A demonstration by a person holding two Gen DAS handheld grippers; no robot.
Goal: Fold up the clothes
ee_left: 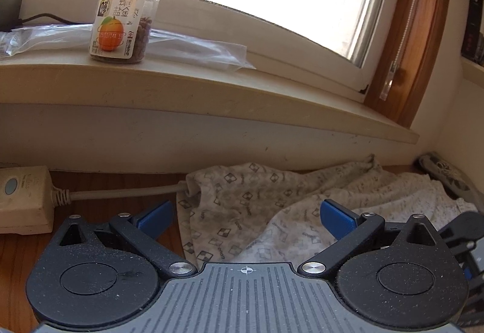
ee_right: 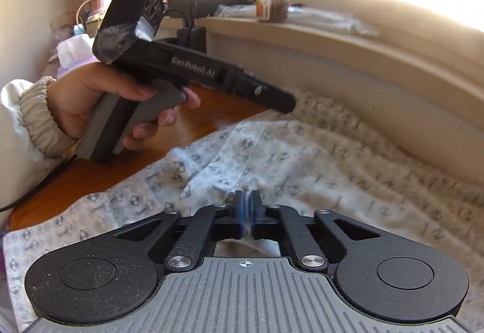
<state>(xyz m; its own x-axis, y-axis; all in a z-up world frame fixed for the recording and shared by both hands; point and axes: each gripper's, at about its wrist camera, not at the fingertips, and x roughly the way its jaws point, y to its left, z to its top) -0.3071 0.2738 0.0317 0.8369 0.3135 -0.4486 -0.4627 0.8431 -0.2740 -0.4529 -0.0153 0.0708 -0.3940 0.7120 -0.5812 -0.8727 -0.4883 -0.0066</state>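
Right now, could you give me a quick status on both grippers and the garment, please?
Left gripper open above the patterned garment. Right gripper shut on a fold of it. Power strip and cable beside the cloth.

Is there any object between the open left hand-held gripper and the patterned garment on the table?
Nothing visible. The left hand-held gripper stands open directly over the patterned garment; the white cable and power strip lie off to its left side.
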